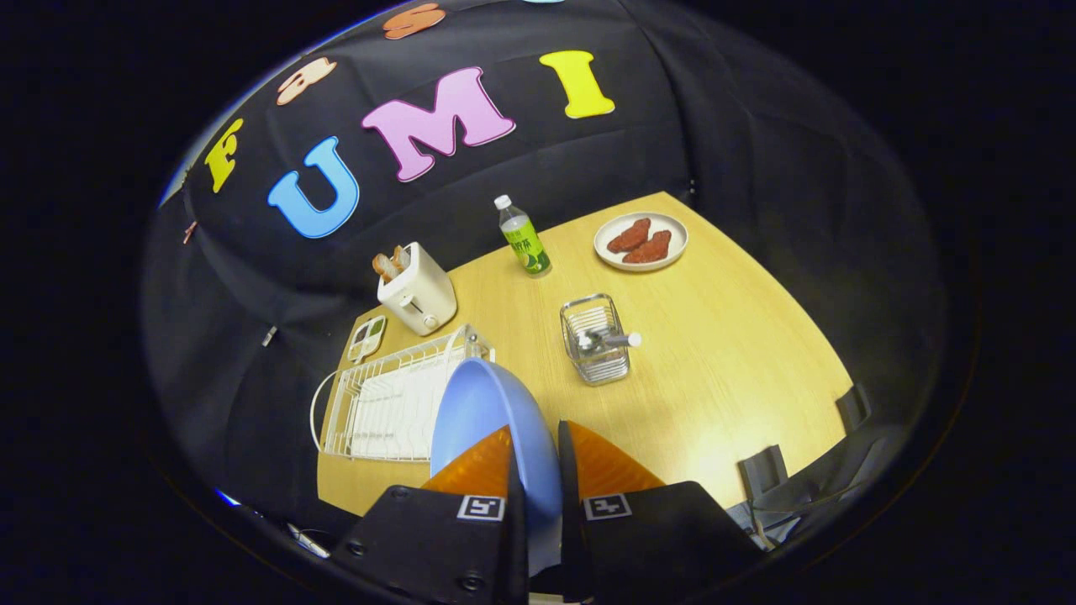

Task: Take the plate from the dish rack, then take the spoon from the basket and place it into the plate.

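The plate's (487,420) near rim is hidden between the claw (538,458) fingers.

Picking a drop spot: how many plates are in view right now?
2. The blue plate is gripped on edge in the claw, above the dish rack. The white plate with food sits at the table's far corner.

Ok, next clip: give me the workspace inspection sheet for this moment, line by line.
Surface: light wooden table, no spills seen.
Job's things: blue plate held on edge between the fingers, above the white dish rack; spoon lying in the wire basket beyond the fingers.
Clutter: toaster with bread in its slots, green-labelled bottle, white plate with reddish food, small divided tray behind the rack.
Grippers: claw shut on the blue plate's rim.
Cables: nothing seen.
Surroundings: black cloth booth wall; dark chairs at the table's near edge.
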